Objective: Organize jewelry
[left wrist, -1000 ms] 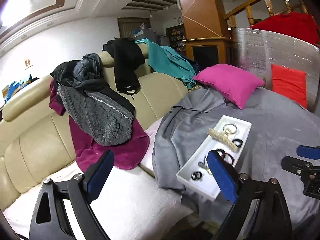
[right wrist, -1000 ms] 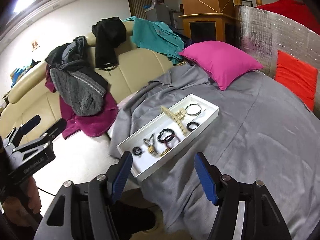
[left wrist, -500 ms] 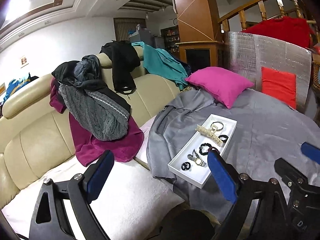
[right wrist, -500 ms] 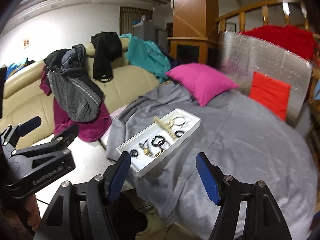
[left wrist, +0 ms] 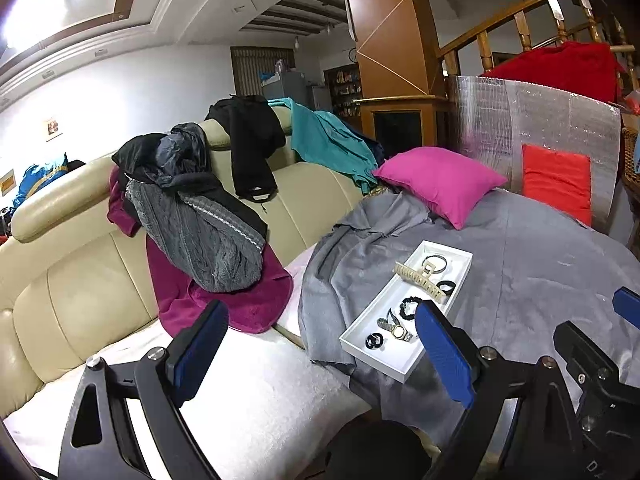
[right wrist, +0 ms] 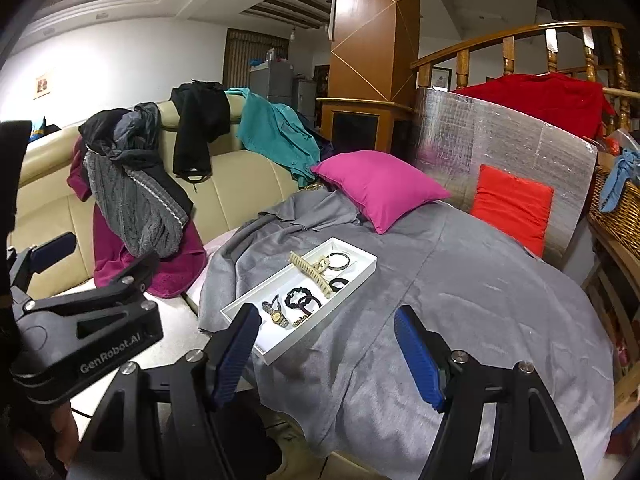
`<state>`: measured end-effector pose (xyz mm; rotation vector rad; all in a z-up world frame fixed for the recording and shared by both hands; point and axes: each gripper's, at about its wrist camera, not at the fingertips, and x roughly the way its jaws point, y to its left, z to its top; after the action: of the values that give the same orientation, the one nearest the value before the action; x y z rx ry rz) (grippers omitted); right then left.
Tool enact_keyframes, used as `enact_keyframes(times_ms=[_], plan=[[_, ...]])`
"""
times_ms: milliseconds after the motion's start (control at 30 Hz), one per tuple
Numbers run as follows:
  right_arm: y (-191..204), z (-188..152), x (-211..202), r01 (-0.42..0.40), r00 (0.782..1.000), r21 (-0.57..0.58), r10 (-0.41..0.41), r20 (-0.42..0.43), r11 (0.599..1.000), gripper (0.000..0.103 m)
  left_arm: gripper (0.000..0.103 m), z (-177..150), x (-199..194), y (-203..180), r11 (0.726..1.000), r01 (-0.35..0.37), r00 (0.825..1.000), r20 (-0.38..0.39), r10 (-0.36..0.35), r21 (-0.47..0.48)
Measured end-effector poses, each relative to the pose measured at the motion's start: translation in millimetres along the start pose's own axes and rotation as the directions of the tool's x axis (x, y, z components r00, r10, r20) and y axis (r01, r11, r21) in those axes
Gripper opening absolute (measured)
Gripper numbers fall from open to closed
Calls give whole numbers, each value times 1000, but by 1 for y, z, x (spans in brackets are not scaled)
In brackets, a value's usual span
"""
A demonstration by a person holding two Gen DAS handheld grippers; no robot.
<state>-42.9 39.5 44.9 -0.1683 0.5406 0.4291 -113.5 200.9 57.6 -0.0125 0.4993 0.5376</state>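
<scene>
On wrinkled grey cloth draping the tabletop: long white rectangular tray, holding toothed cream hair claw, thin dark bangle, beaded black bracelets, metal-link watch. Near the tray, left gripper and right gripper, blue-padded jaws spread wide, gripping nothing.

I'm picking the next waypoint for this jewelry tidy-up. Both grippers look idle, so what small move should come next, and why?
Probably bring the right gripper forward and down toward the near end of the white tray, aiming for the watch. Both it and the left gripper are open, hold nothing and hang short of the tray. The watch lies at the near end, clear of the hair claw.
</scene>
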Motion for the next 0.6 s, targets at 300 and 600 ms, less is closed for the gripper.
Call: enact_keyframes(times_ms=[300,600], plan=[[1,-2,-5,7,1000,1,-7,2,1000,74,94,-3,3,8,1000,-24,1000,-8,24,-6],[-1,-4,7,1,999,15,0,-32,1000,74,94,-9,11,9,999,-40,999,-19,40,5]])
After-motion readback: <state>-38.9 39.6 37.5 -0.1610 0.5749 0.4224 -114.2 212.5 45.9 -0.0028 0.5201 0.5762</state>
